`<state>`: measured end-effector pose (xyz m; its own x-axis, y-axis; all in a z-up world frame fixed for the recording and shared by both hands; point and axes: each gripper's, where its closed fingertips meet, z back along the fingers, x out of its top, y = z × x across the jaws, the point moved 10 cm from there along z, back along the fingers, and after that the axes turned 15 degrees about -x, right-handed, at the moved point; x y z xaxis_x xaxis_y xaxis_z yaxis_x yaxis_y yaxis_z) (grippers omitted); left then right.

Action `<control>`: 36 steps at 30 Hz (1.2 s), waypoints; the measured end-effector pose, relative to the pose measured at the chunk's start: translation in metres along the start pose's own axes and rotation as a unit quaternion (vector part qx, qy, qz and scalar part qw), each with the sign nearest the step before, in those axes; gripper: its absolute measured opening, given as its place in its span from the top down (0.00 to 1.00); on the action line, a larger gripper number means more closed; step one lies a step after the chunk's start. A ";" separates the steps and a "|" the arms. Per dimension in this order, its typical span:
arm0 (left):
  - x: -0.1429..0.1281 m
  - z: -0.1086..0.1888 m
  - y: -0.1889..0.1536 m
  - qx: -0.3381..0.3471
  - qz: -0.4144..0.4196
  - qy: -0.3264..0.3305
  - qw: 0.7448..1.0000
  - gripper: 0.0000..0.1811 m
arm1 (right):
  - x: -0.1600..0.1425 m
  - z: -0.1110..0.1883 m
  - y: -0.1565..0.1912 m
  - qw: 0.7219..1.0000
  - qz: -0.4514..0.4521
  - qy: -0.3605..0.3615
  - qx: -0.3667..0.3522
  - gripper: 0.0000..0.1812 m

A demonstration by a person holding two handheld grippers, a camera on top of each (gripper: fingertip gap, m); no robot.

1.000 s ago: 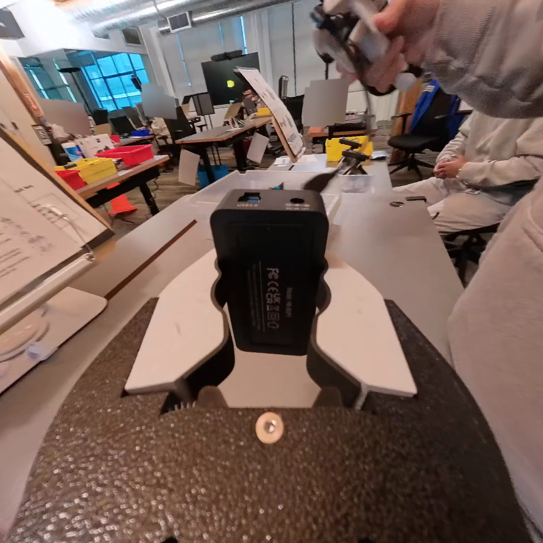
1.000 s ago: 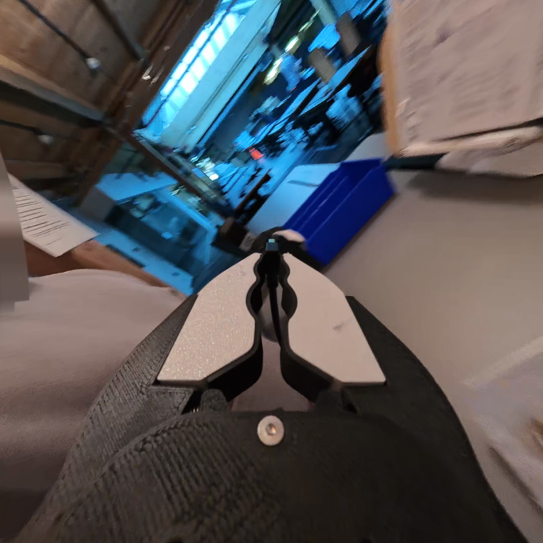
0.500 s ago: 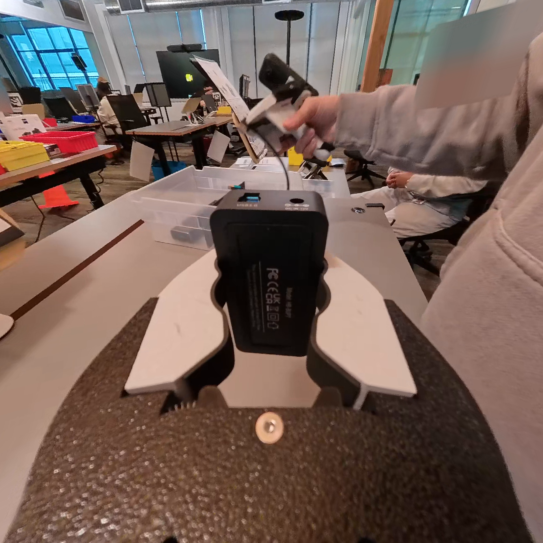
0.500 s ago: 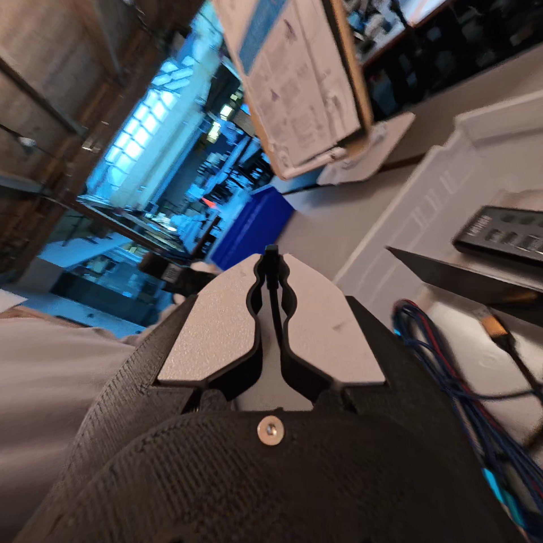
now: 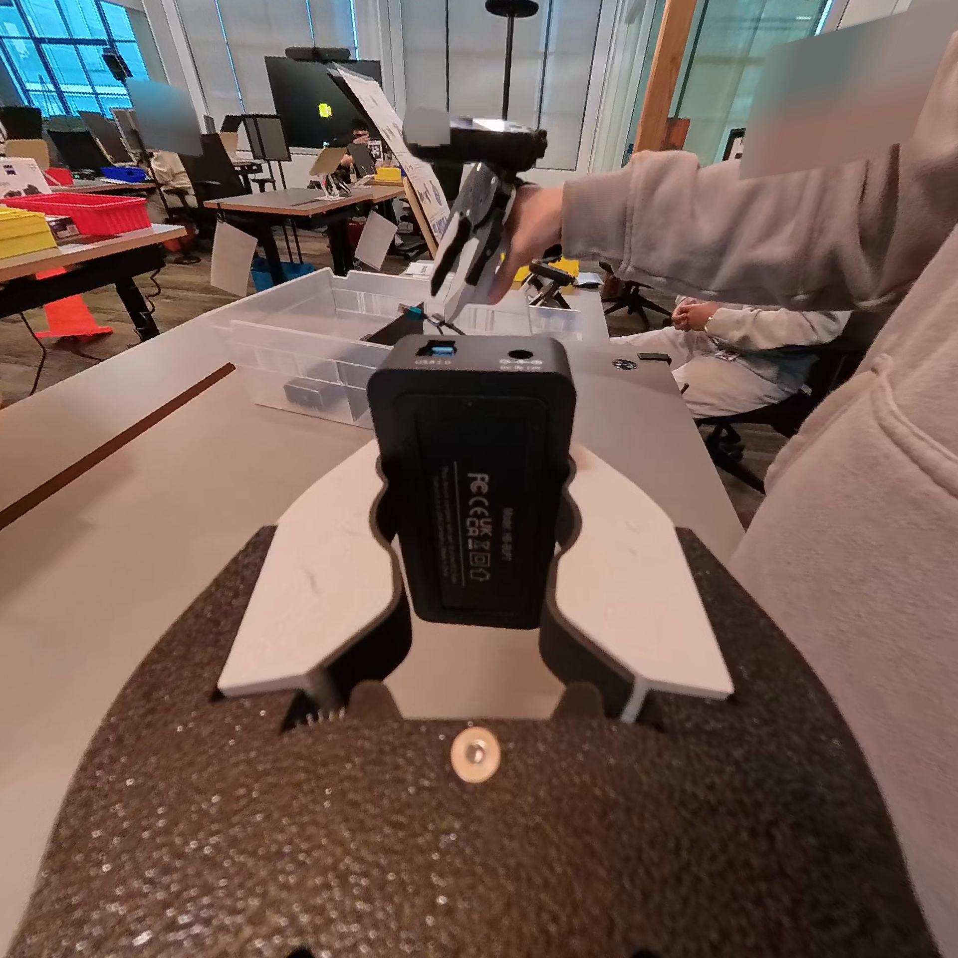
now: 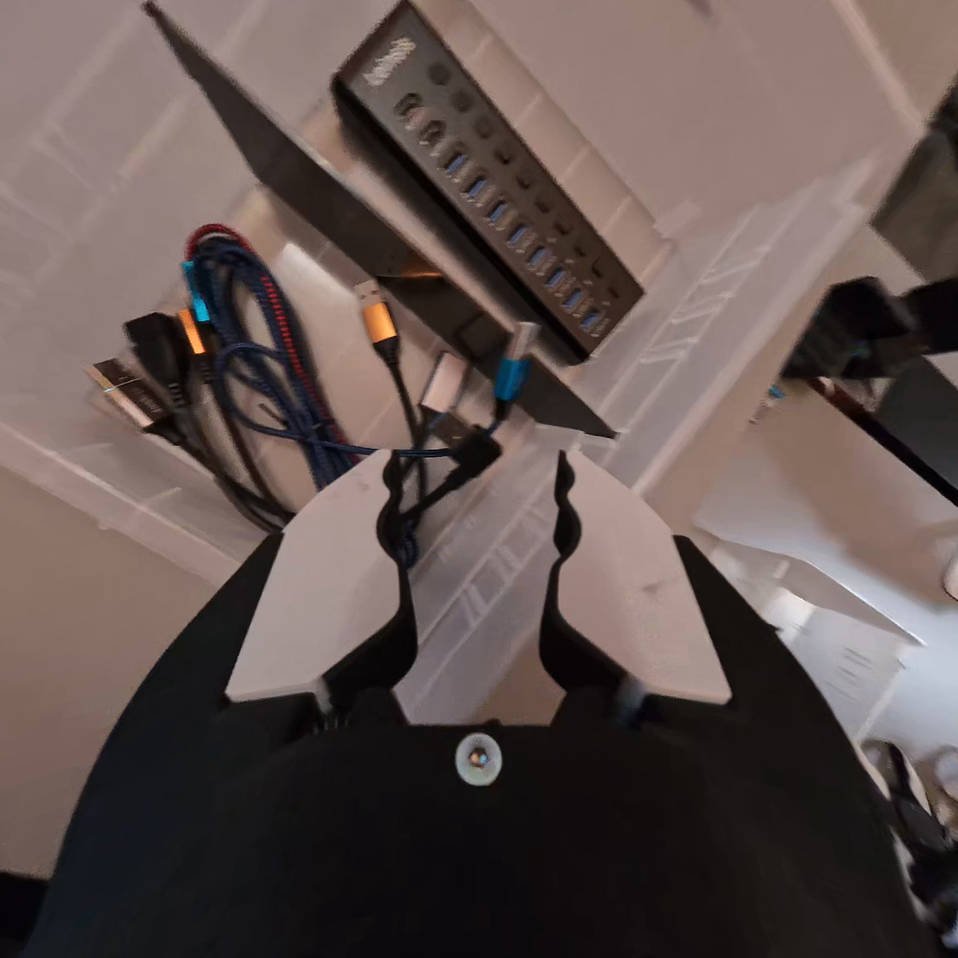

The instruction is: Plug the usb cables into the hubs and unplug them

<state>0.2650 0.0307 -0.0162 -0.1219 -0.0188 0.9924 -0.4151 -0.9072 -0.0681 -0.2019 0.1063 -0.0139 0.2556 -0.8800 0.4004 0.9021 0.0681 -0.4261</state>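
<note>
My left gripper point(image 5: 473, 461) is shut on a small black USB hub point(image 5: 472, 492), held upright above the grey table point(image 5: 155, 466) with its end ports facing away. My right gripper point(image 5: 456, 290) hangs open over a clear plastic bin point(image 5: 290, 332). In the right wrist view the right gripper point(image 6: 474, 459) is open and empty, pointing down into the bin point(image 6: 674, 337). Just beyond its tips lies a black USB plug point(image 6: 466, 435) among a bundle of braided cables point(image 6: 249, 337), with an orange plug point(image 6: 377, 321) and a blue plug point(image 6: 510, 373). A long black multi-port hub point(image 6: 492, 181) lies in the neighbouring compartment.
A dark divider point(image 6: 321, 197) separates the cables from the long hub. A person in a light sleeve point(image 5: 726, 217) holds the right gripper; another person sits at the right point(image 5: 736, 352). A clipboard stand point(image 5: 394, 135) stands behind the bin. Tables with red and yellow bins point(image 5: 88, 212) are at far left.
My right gripper swung down over the bin and opened, letting go of the black cable it held. My left gripper kept hold of the small hub and turned slightly right.
</note>
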 end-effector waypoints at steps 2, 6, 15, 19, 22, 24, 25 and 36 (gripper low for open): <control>-0.001 -0.001 0.000 0.001 0.003 0.001 1.000 0.68 | 0.001 0.009 -0.008 1.000 -0.020 -0.012 -0.018 0.62; -0.001 -0.002 -0.002 0.000 0.007 -0.009 1.000 0.68 | 0.022 0.052 0.011 0.979 -0.081 -0.144 0.118 0.57; 0.000 -0.020 -0.001 -0.032 0.012 -0.030 0.999 0.67 | 0.082 0.140 0.209 0.842 0.043 -0.387 0.373 0.55; 0.004 -0.027 -0.005 -0.047 -0.002 -0.026 0.999 0.68 | 0.096 0.143 0.242 0.835 0.099 -0.393 0.373 0.61; 0.006 -0.030 -0.008 -0.056 -0.011 -0.022 0.998 0.68 | 0.100 0.148 0.247 0.825 0.127 -0.406 0.372 0.64; 0.006 -0.031 -0.009 -0.061 -0.015 -0.024 0.998 0.68 | 0.101 0.149 0.248 0.822 0.149 -0.412 0.363 0.65; 0.006 -0.032 -0.010 -0.064 -0.016 -0.026 0.998 0.68 | 0.102 0.149 0.248 0.818 0.157 -0.413 0.369 0.66; 0.005 -0.031 -0.007 0.000 -0.019 -0.044 0.999 0.60 | 0.113 0.166 0.224 0.837 0.205 -0.390 0.324 0.68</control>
<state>0.2397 0.0502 -0.0135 -0.0259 -0.0215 0.9994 -0.4183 -0.9078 -0.0303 0.0866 0.1004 0.0710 0.5114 -0.1635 0.8437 0.6182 0.7520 -0.2290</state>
